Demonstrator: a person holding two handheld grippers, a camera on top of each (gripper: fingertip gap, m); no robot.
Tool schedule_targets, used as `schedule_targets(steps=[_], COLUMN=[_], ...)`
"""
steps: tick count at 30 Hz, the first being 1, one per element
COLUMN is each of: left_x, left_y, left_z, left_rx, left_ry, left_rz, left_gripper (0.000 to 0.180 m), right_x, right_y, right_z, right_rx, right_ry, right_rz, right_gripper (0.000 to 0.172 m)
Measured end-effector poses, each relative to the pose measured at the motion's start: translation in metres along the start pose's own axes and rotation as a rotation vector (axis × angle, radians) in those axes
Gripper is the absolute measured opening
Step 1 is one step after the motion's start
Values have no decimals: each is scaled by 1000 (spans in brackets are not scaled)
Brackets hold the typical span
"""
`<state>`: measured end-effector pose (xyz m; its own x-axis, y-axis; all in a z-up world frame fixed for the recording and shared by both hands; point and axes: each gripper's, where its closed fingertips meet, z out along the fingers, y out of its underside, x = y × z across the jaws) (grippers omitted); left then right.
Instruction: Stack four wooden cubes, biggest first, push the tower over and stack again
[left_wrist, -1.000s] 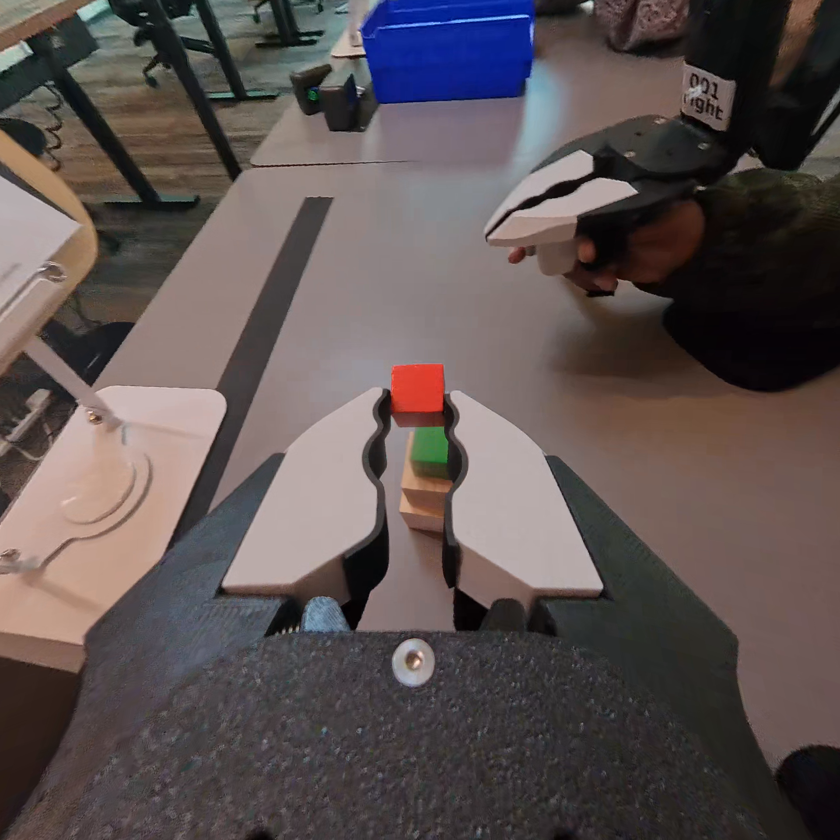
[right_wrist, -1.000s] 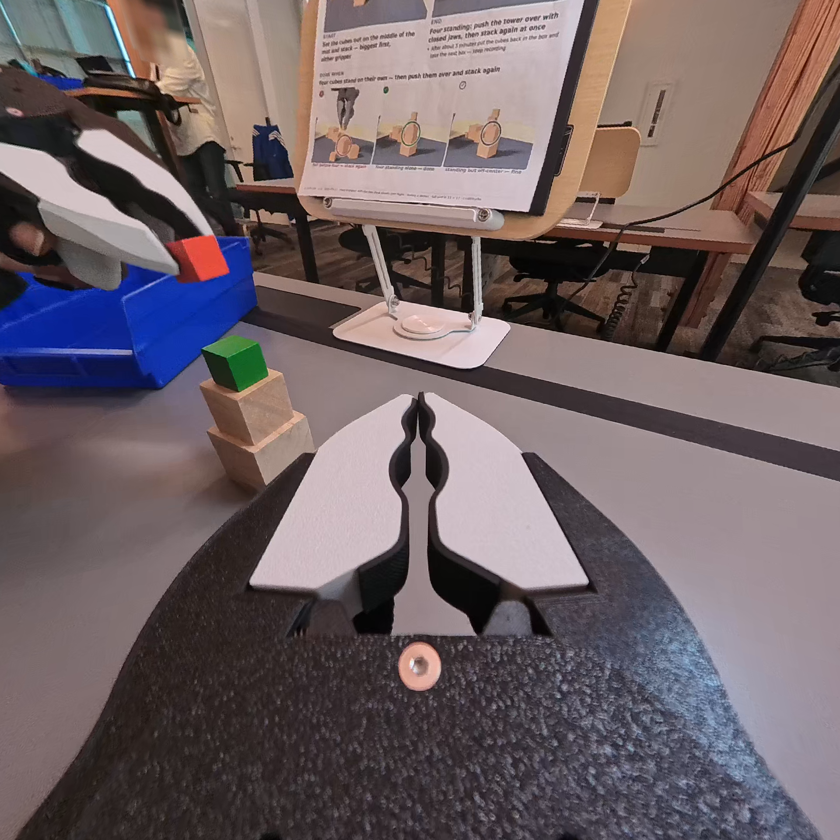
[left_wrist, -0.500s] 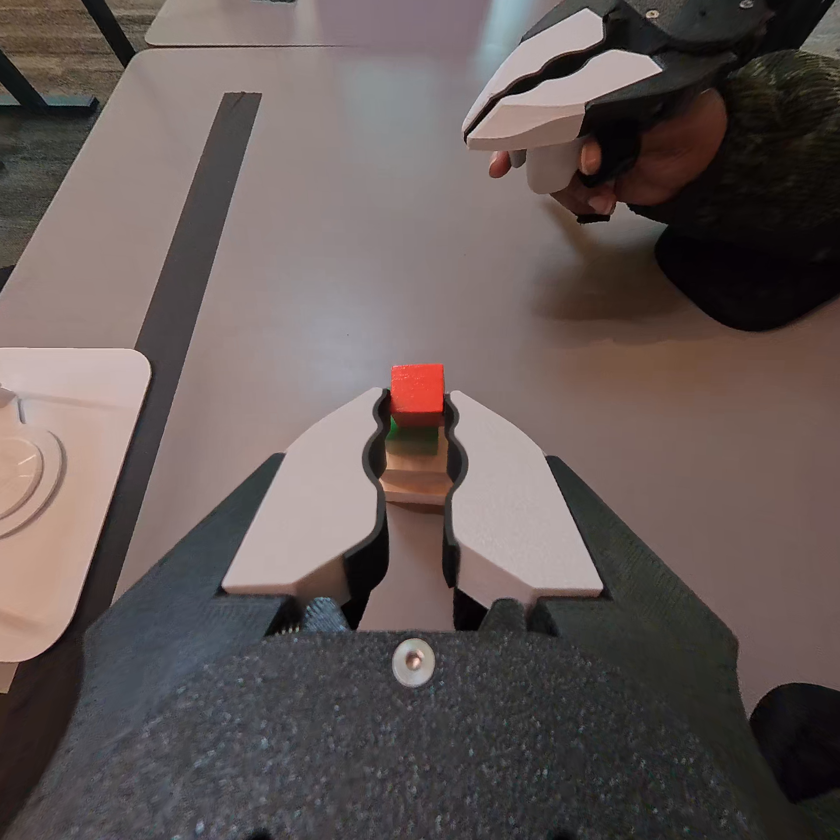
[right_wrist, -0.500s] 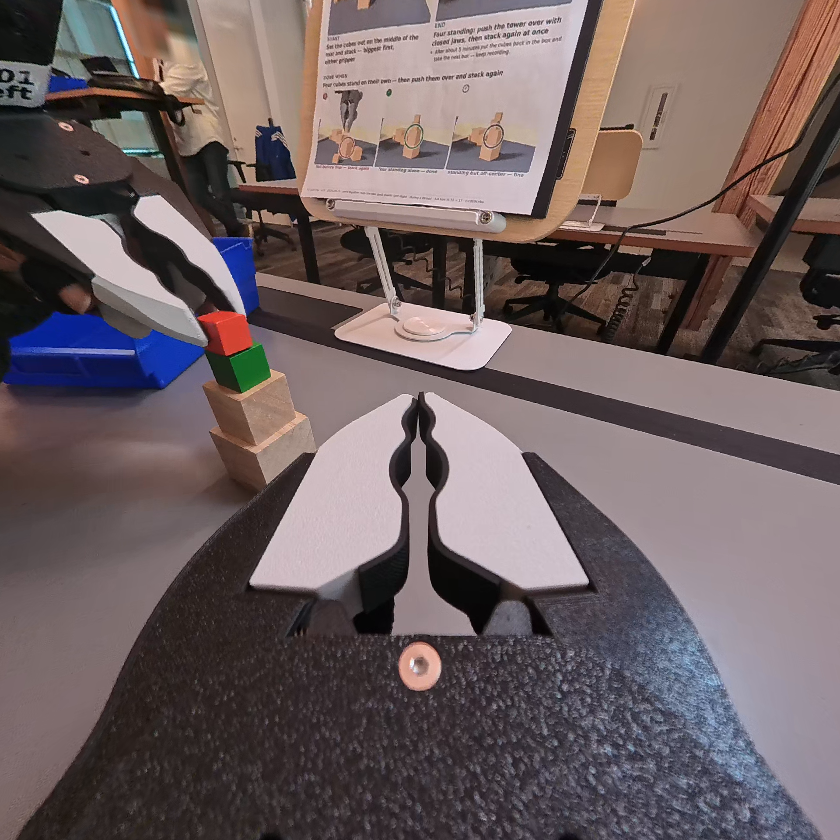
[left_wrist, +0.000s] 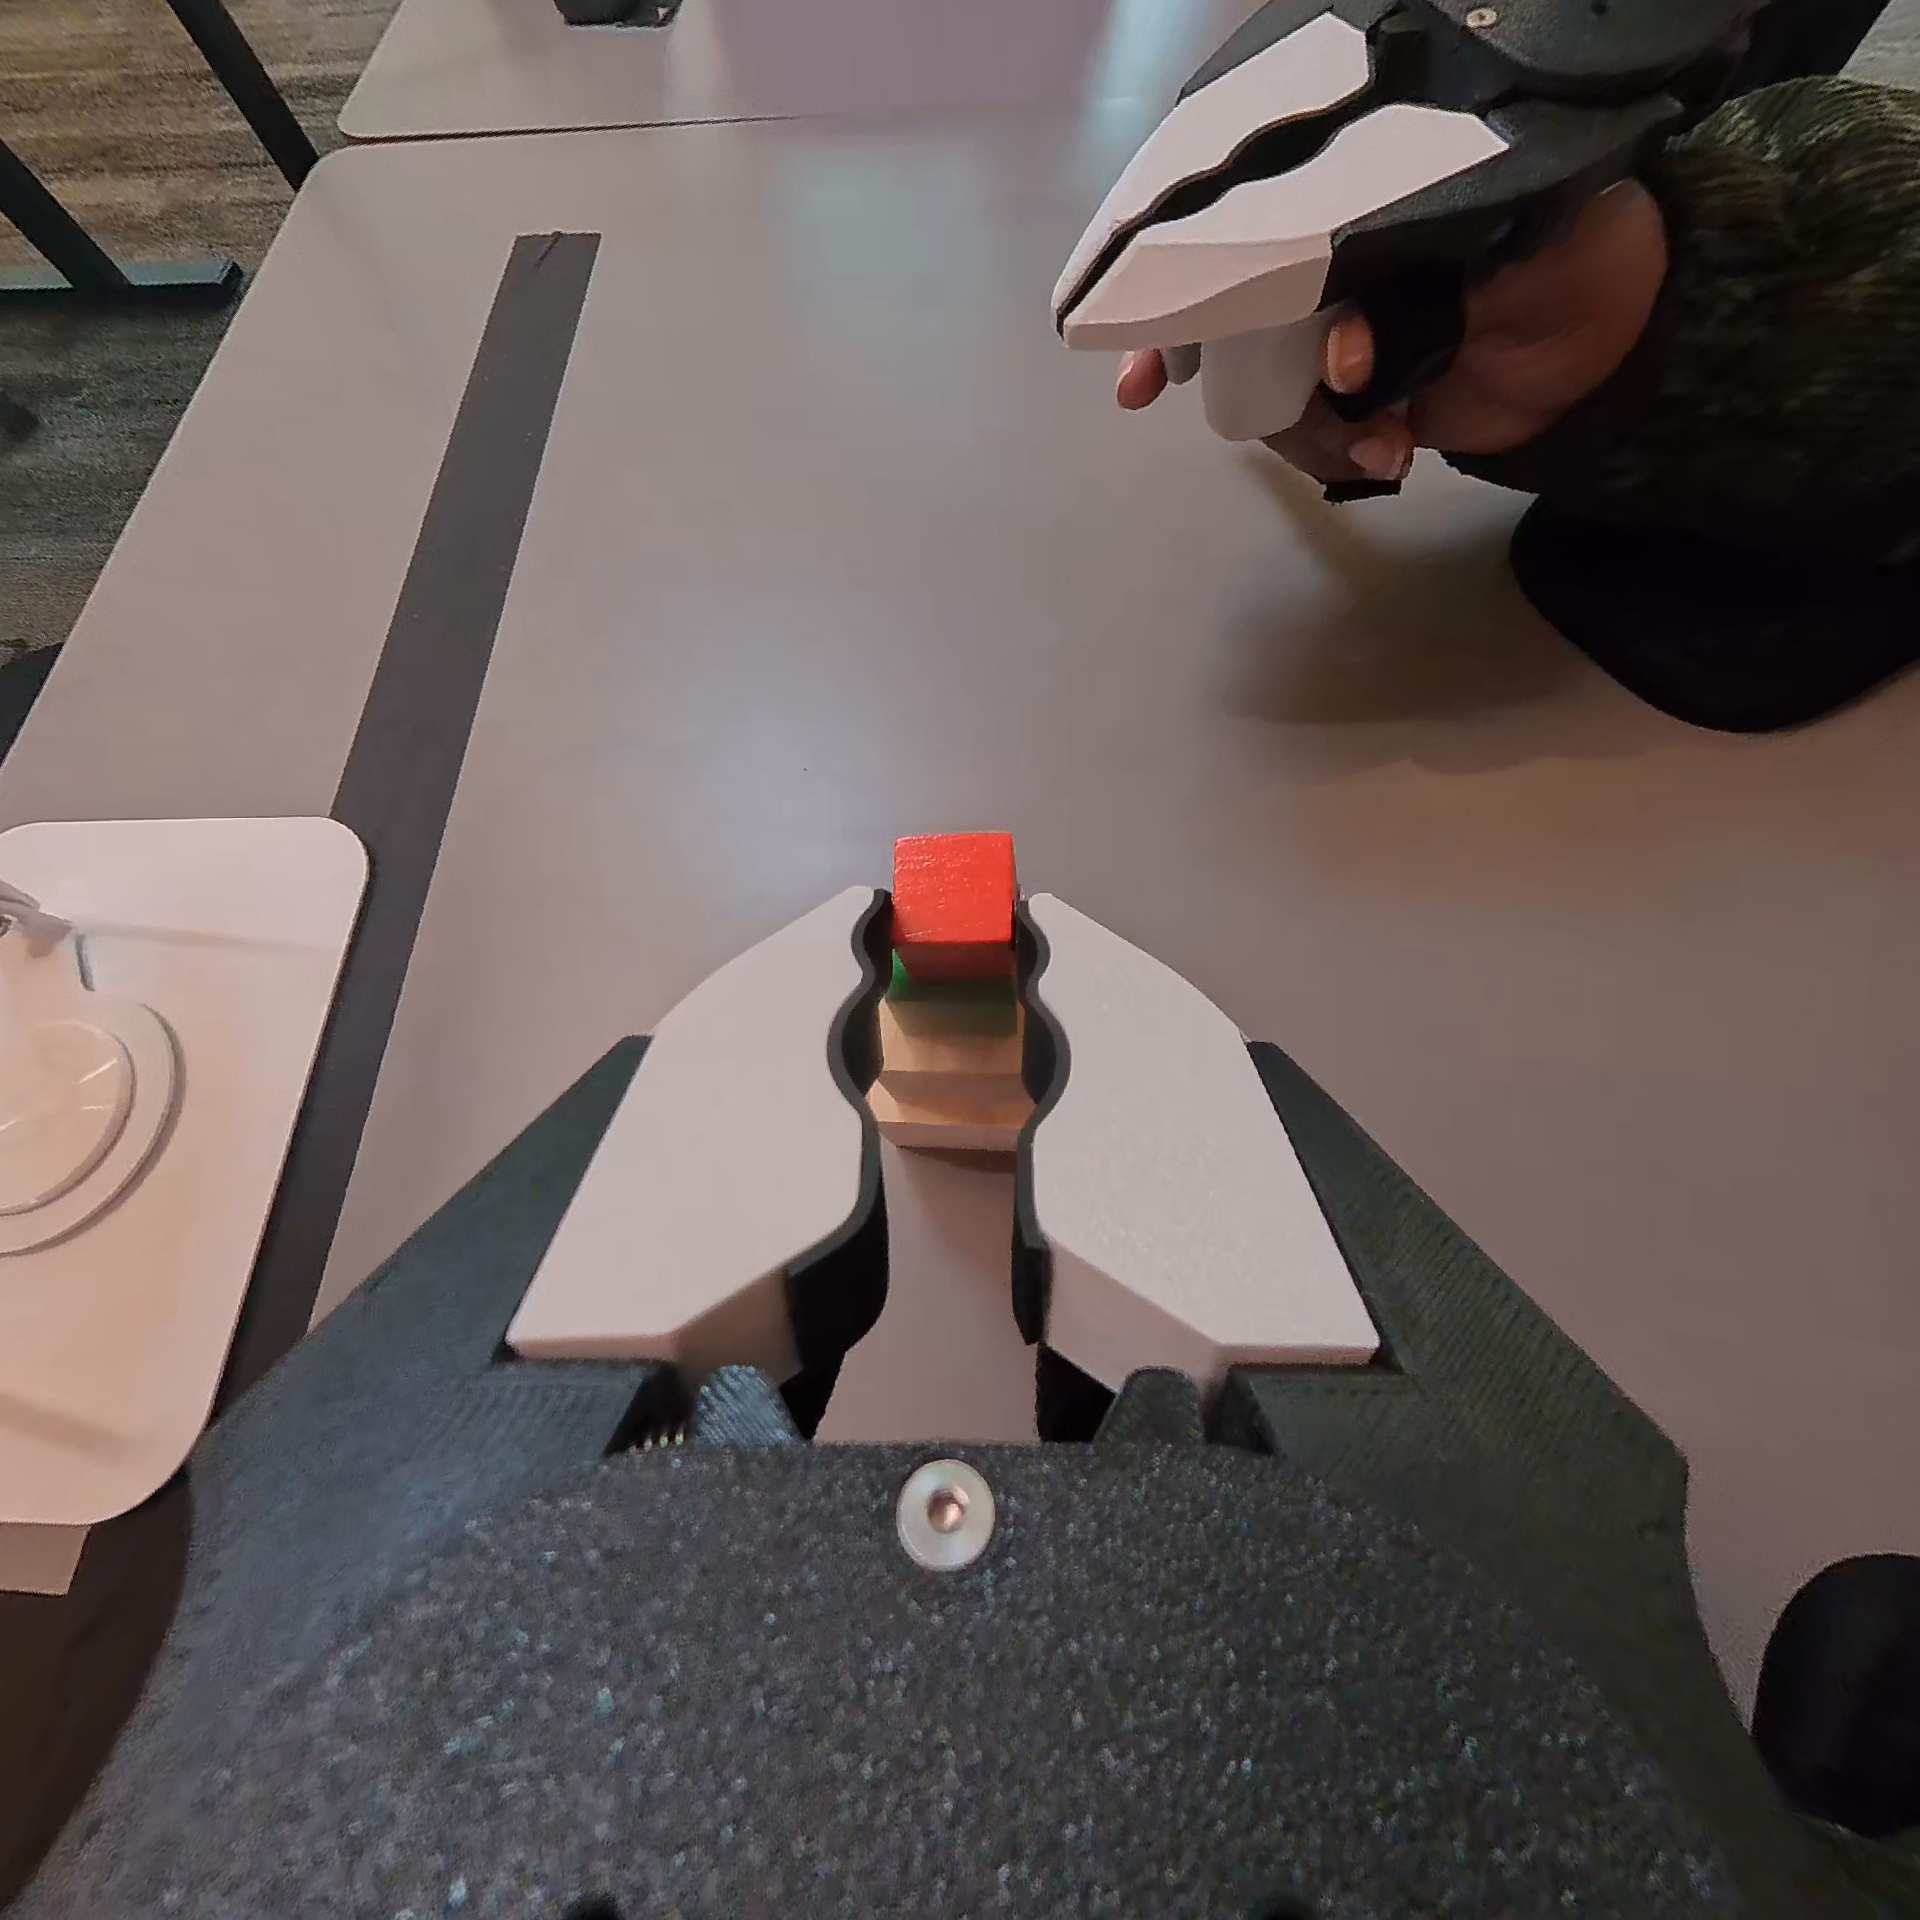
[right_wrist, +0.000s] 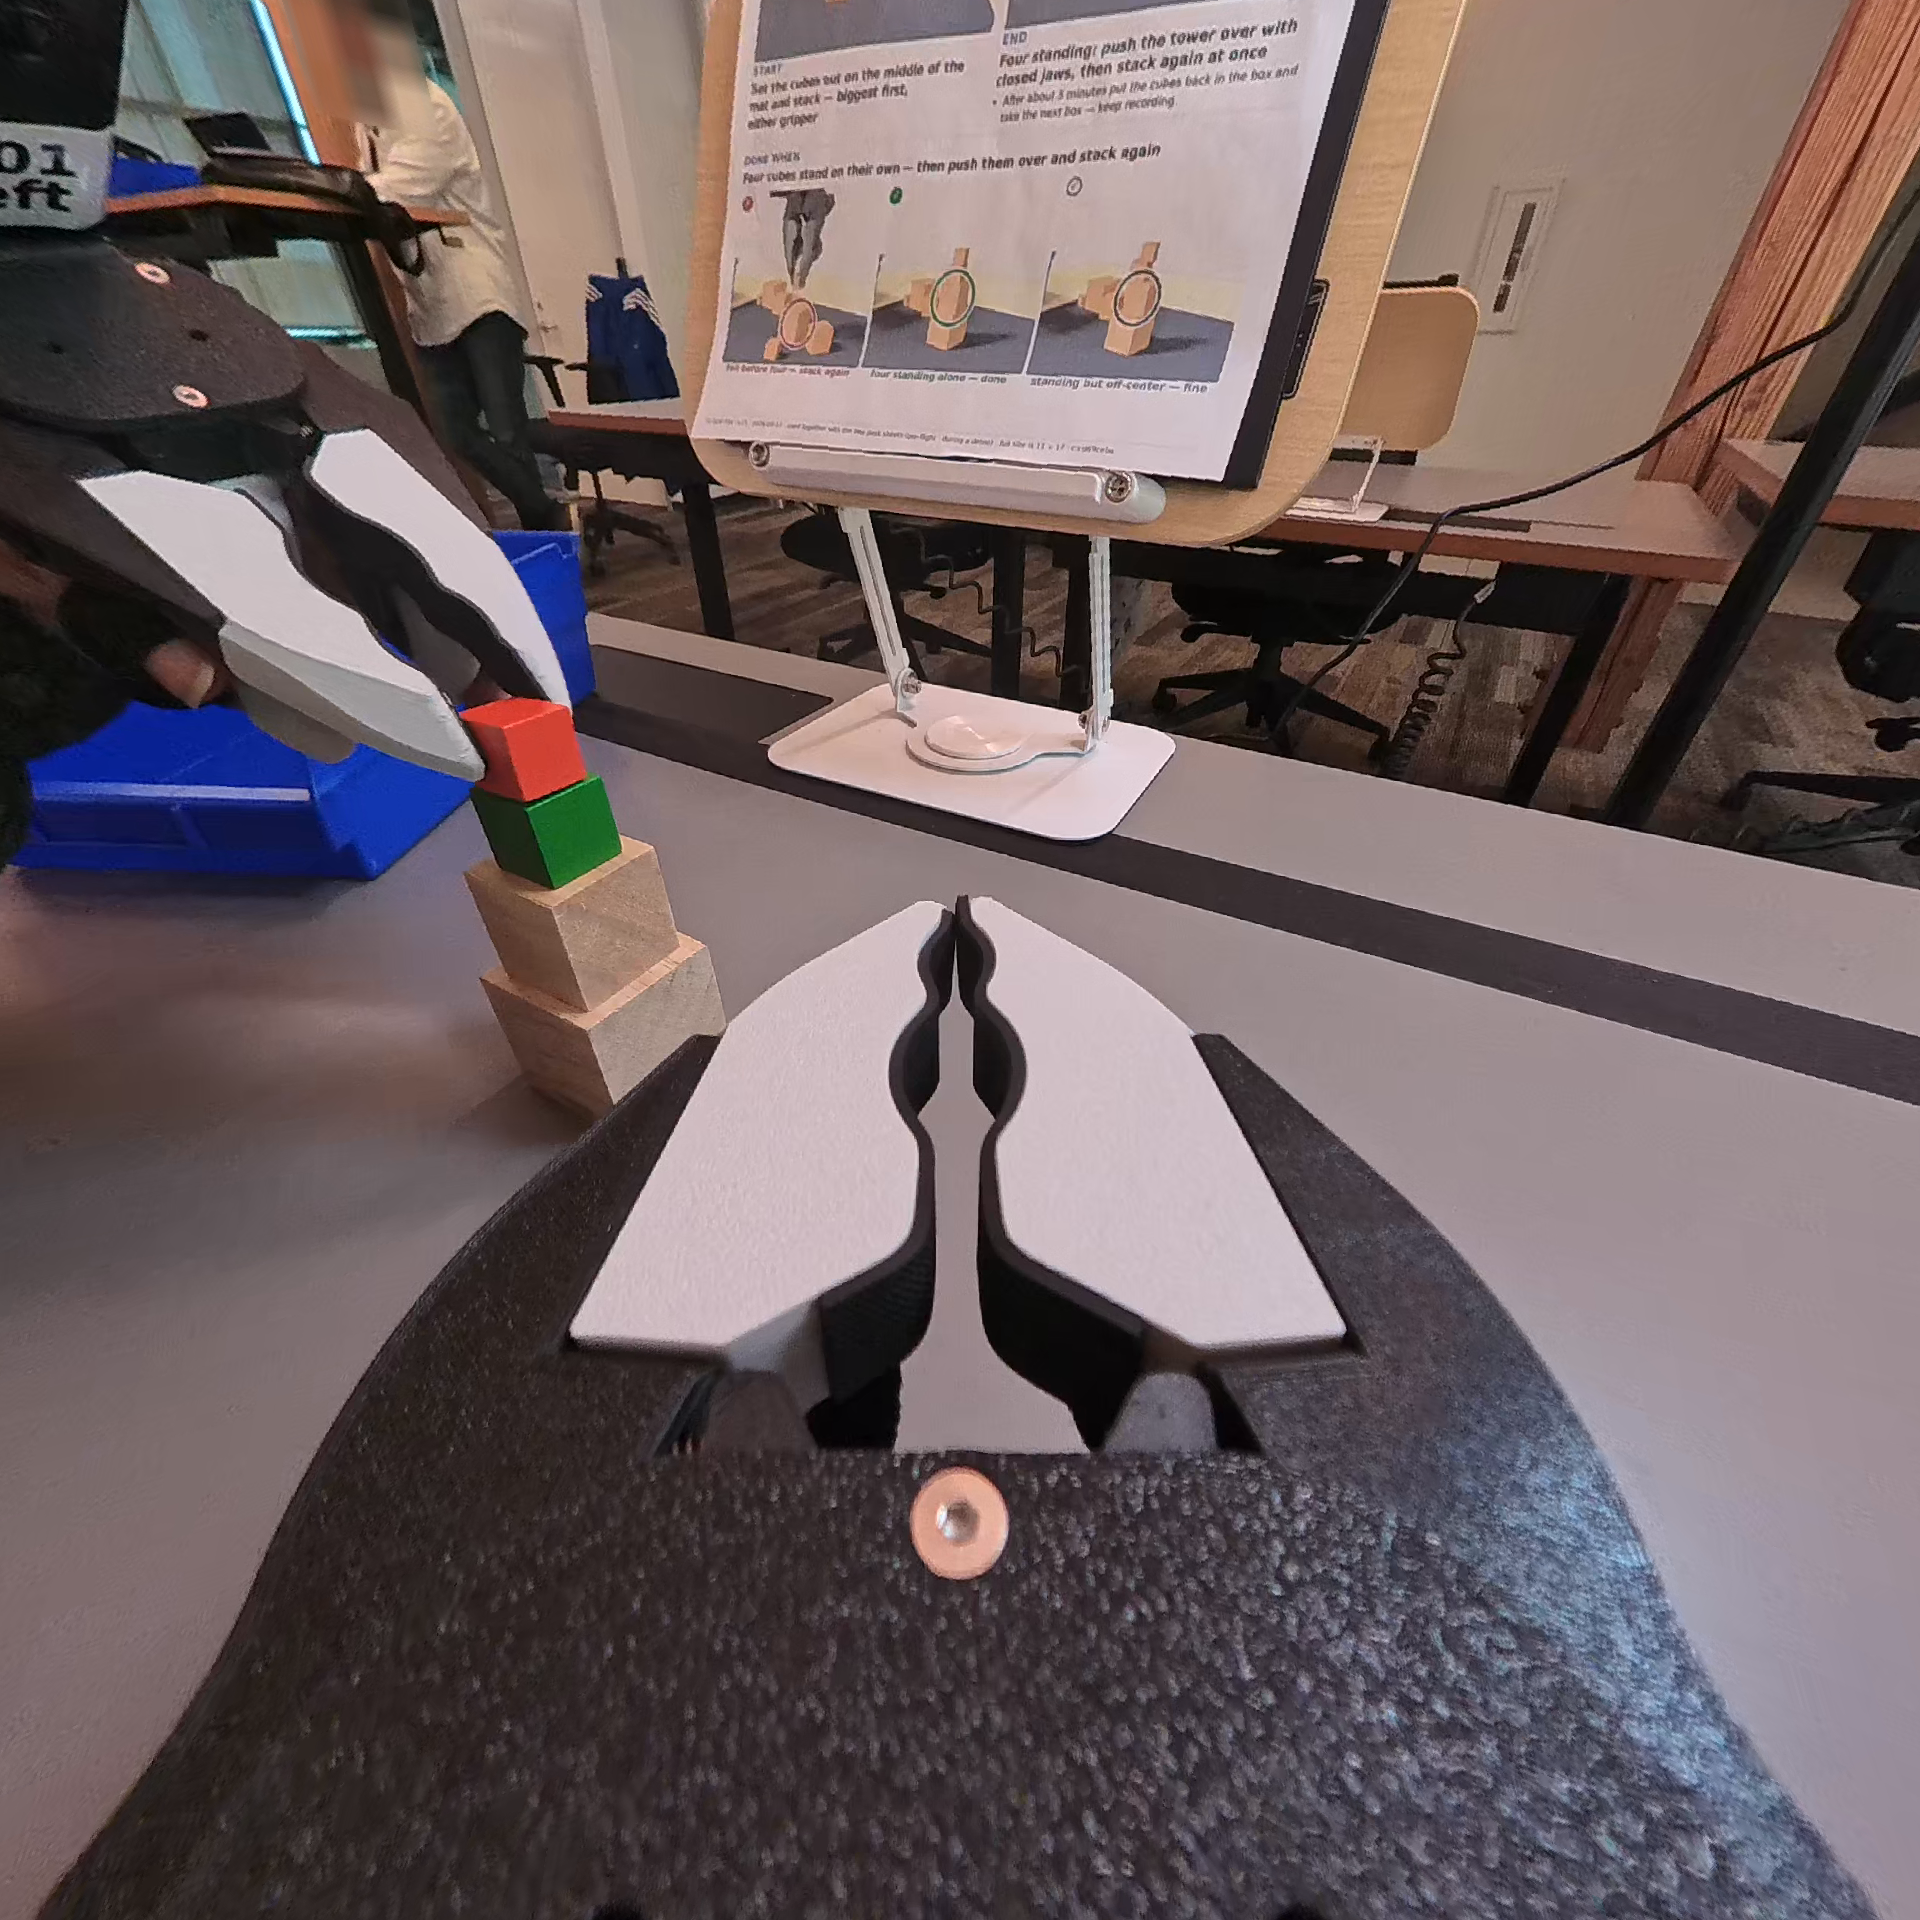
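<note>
Left wrist view: left gripper clamps the red cube atop the green cube; open table lies ahead.
Right wrist view: right gripper closed on nothing, wooden blocks beside it; only here a blue bin.

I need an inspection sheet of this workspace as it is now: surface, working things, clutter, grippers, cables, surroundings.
Surface: grey table with a dark strip.
Working things: red wooden cube sits on a green wooden cube, on two plain wooden blocks.
Clutter: blue plastic bin; white document stand.
Grippers: left hand-held gripper clamps the red cube; right hand-held gripper shut, empty.
Cables: black coiled cable behind the table.
Surroundings: office chairs, a person.
</note>
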<state>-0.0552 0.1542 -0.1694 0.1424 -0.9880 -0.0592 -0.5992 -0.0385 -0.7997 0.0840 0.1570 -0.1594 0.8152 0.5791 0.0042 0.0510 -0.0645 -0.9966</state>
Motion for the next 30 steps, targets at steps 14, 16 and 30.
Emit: schedule_targets(steps=[14, 16, 30], left_x=[-1, -2, -2], left_y=[-1, -2, -1], left_z=[-1, -1, -2], left_rx=[22, 27, 34], left_ry=[-4, -7, -7], left_rz=[14, 15, 14], left_gripper=[22, 22, 22], right_x=[-1, -1, 0], right_y=[2, 2, 1], right_z=[1, 1, 1], right_rx=[-5, -5, -2], right_ry=[-3, -2, 0], right_rz=[-1, -1, 0], right_gripper=[0, 0, 0])
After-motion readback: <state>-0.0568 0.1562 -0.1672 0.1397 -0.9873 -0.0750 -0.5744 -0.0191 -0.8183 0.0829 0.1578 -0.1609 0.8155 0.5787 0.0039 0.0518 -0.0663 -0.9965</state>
